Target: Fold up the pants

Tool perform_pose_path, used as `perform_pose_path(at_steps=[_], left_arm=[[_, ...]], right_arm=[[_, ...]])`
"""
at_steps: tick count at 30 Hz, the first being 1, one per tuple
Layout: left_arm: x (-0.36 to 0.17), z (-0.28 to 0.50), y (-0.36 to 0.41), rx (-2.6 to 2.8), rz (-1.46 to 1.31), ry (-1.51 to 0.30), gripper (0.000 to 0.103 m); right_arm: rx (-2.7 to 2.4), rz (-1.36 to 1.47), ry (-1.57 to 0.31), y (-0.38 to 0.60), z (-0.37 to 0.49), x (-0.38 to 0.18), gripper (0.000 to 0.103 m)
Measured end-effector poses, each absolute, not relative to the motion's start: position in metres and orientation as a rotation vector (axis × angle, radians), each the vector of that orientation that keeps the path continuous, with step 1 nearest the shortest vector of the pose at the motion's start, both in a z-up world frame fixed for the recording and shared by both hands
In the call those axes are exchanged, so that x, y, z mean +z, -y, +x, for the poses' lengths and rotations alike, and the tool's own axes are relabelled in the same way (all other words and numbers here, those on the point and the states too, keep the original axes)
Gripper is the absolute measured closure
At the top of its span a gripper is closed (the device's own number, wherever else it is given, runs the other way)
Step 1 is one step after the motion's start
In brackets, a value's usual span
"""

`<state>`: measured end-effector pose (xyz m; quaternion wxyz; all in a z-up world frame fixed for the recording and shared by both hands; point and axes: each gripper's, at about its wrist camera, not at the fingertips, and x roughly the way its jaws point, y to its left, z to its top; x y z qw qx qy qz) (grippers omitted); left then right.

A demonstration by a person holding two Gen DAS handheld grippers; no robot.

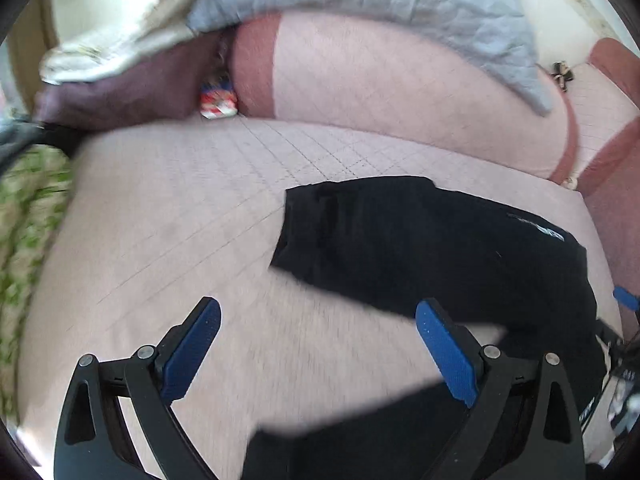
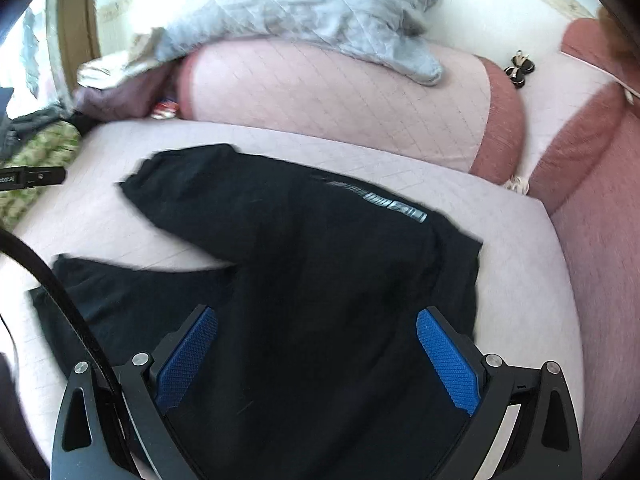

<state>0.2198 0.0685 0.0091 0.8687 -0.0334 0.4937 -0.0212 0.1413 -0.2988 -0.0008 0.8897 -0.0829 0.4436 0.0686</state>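
Observation:
Black pants (image 2: pixel 312 280) with a silver logo lie spread on a pink quilted sofa seat (image 2: pixel 516 280), their two legs splayed apart to the left. My right gripper (image 2: pixel 318 320) is open and empty, hovering over the pants' wide upper part. My left gripper (image 1: pixel 318 312) is open and empty above the seat (image 1: pixel 160 220), in the gap between the two pant legs. The upper leg (image 1: pixel 420 248) lies just past its right fingertip; the other leg crosses below it.
A pink back cushion (image 1: pixel 380 92) with a grey quilted blanket (image 1: pixel 380 0) over it stands behind. A green patterned cloth (image 1: pixel 28 208) lies at the left edge. A red-and-white packet (image 1: pixel 218 100) sits in the cushion gap. The red armrest (image 2: pixel 580 148) is at right.

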Motion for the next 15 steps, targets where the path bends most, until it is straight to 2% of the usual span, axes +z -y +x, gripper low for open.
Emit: perform_pose_path(at_steps=[8, 15], left_arm=[[-0.048, 0.336, -0.086, -0.049, -0.167, -1.085, 0.005], [-0.073, 0.376, -0.073, -0.160, -0.113, -1.126, 0.002]], right_arm=[[0.189, -0.084, -1.029, 0.322, 0.277, -0.036, 0.002], [0.237, -0.145, -1.112, 0.317, 0.337, -0.072, 0.002]])
